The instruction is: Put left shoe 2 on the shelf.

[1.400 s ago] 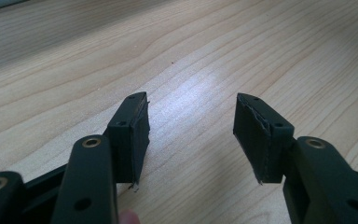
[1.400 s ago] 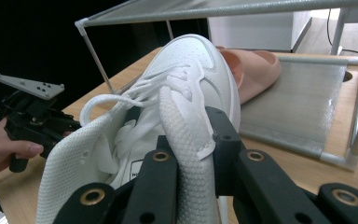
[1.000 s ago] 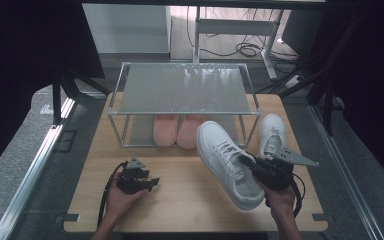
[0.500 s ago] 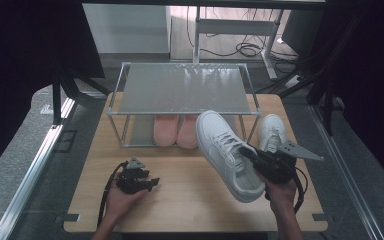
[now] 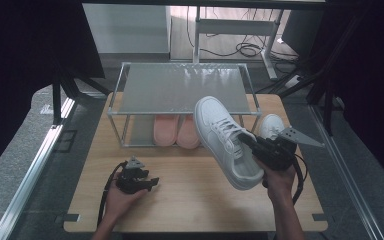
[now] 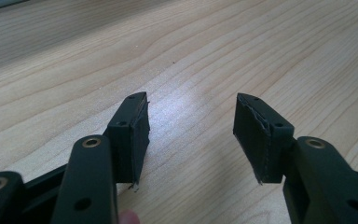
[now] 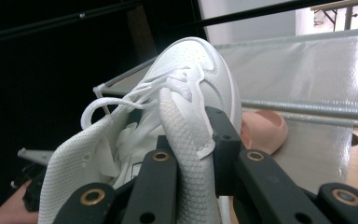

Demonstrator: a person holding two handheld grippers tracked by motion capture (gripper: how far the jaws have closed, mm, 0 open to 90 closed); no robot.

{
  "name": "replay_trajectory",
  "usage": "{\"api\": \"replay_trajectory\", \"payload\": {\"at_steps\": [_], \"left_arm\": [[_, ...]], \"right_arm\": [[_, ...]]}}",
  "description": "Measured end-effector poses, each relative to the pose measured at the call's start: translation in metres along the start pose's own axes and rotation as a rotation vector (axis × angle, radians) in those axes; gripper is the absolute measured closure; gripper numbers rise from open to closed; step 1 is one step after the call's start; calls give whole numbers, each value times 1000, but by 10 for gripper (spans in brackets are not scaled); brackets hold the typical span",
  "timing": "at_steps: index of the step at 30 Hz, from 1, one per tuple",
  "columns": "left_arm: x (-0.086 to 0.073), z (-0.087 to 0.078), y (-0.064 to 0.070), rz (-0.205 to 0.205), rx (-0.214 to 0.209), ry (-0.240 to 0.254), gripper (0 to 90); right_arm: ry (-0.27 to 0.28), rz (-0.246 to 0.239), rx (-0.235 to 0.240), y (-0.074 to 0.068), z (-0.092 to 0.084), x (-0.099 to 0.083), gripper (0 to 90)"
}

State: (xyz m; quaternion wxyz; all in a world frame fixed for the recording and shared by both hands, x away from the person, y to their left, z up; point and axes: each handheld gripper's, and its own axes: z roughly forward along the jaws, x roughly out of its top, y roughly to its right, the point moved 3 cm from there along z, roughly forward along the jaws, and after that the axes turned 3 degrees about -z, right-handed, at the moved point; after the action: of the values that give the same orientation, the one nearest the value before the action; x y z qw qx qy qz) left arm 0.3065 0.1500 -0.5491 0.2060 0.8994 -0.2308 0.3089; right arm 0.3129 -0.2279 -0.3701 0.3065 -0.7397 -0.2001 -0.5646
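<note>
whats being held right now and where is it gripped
The right gripper holds a white sneaker, clamped on its collar wall beside the tongue. The left gripper holds nothing.

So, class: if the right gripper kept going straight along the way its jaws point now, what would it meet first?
The right gripper, shut on the white sneaker, points towards the metal shoe rack. The sneaker's toe would probably meet the rack's top shelf or its front rail first, though depth is hard to judge.
</note>
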Motion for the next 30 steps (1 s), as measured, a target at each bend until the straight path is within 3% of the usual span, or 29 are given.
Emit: {"api": "replay_trajectory", "payload": {"at_steps": [13,30], "left_arm": [[0,1,0,0,-1,-5,462],[-1,1,0,2,-2,-7,461]], "right_arm": [[45,17,-14,5,15,17,823],[64,52,-30,14,38,33,823]]}}
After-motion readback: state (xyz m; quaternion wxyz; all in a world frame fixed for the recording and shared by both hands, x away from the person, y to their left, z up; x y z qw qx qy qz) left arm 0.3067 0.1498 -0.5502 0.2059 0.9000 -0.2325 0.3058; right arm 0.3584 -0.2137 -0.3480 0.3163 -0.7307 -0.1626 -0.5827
